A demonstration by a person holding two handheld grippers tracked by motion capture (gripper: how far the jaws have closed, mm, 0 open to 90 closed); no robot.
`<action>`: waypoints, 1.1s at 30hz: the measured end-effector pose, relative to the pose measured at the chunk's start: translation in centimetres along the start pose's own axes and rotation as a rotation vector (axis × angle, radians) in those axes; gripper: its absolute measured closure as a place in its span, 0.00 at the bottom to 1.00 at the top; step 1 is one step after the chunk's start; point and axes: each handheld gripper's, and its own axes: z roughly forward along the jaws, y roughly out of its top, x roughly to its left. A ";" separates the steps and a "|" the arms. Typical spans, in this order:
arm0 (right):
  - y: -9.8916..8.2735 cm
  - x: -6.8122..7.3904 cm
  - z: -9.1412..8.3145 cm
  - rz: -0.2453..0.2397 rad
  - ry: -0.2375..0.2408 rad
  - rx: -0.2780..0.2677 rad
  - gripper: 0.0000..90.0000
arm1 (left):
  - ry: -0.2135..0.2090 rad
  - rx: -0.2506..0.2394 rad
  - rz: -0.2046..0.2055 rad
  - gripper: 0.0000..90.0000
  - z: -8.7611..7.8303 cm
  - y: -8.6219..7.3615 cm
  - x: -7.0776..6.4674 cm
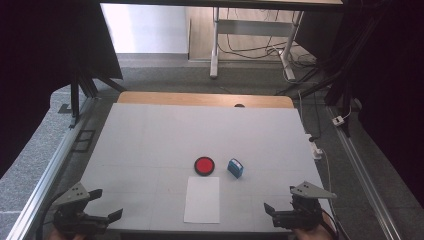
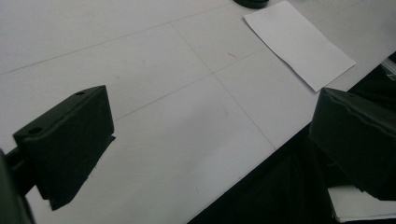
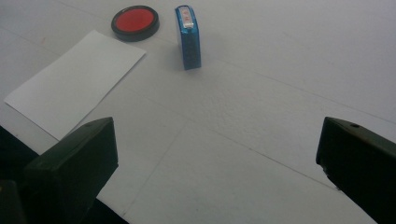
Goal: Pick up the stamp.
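Note:
A round red ink pad [image 1: 204, 166] in a black case lies near the middle of the white table [image 1: 150, 135]. A small blue stamp [image 1: 235, 168] sits just right of it. A white sheet of paper [image 1: 202, 199] lies in front of the pad. My left gripper [image 1: 108, 203] hovers open at the near left corner, holding nothing. At the near right my right gripper [image 1: 280, 199] is also open and holds nothing. The right gripper view shows the ink pad [image 3: 135, 21], the stamp [image 3: 188, 37] and the paper [image 3: 77, 81] beyond the wide-apart jaws. In the left gripper view the paper [image 2: 299, 44] lies far right.
Metal rails [image 1: 55, 160] run along both sides of the table. Past the far edge a wooden strip [image 1: 200, 99] shows, then grey floor with desk legs [image 1: 215, 45] and cables [image 1: 250, 50]. The table's near edge [image 2: 261, 156] lies right under both grippers.

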 end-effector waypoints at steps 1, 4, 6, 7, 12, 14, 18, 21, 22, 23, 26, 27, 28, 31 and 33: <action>0.0 0.0 0.0 0.000 0.000 0.000 0.00 | 0.001 -0.001 0.000 0.00 0.0 0.0 0.0; 0.5 0.4 0.5 -0.025 0.012 0.005 0.00 | -0.001 0.000 -0.001 0.00 0.0 0.0 0.0; 0.7 0.5 0.8 -0.028 0.019 0.009 0.00 | -0.001 0.000 0.000 0.00 0.0 0.0 0.0; 0.8 0.6 0.9 -0.030 0.019 0.016 0.00 | -0.001 0.000 -0.001 0.00 0.0 0.0 0.0; 1.3 0.6 1.6 -0.034 0.035 0.015 0.00 | -0.003 -0.001 -0.002 0.00 0.0 0.0 0.0; 1.4 0.6 1.7 -0.038 0.035 0.017 0.00 | -0.003 0.000 -0.002 0.00 0.0 0.0 0.0; 1.9 0.6 2.3 -0.045 0.035 0.019 0.00 | -0.003 -0.001 -0.003 0.00 0.0 0.0 0.1; 2.3 0.7 2.7 -0.045 0.050 0.024 0.00 | -0.006 0.000 -0.004 0.00 0.1 0.0 0.1; 2.4 0.7 2.8 -0.046 0.056 0.027 0.00 | -0.006 0.000 -0.004 0.00 0.1 0.1 0.1; 2.5 0.8 3.0 -0.045 0.064 0.032 0.00 | -0.005 0.000 -0.004 0.00 0.1 0.1 0.1; 2.9 0.9 3.6 -0.059 0.066 0.038 0.00 | -0.006 0.000 -0.005 0.00 0.1 0.1 0.1; 3.0 0.9 3.8 -0.063 0.067 0.037 0.00 | -0.006 0.001 -0.005 0.00 0.1 0.1 0.1; 3.2 0.9 4.0 -0.070 0.066 0.038 0.00 | -0.007 0.000 -0.006 0.00 0.1 0.1 0.1; 3.6 1.0 4.6 -0.082 0.067 0.040 0.00 | -0.010 0.000 -0.009 0.00 0.1 0.1 0.2; 3.8 1.1 5.0 -0.090 0.069 0.045 0.00 | -0.011 0.000 -0.009 0.00 0.1 0.1 0.2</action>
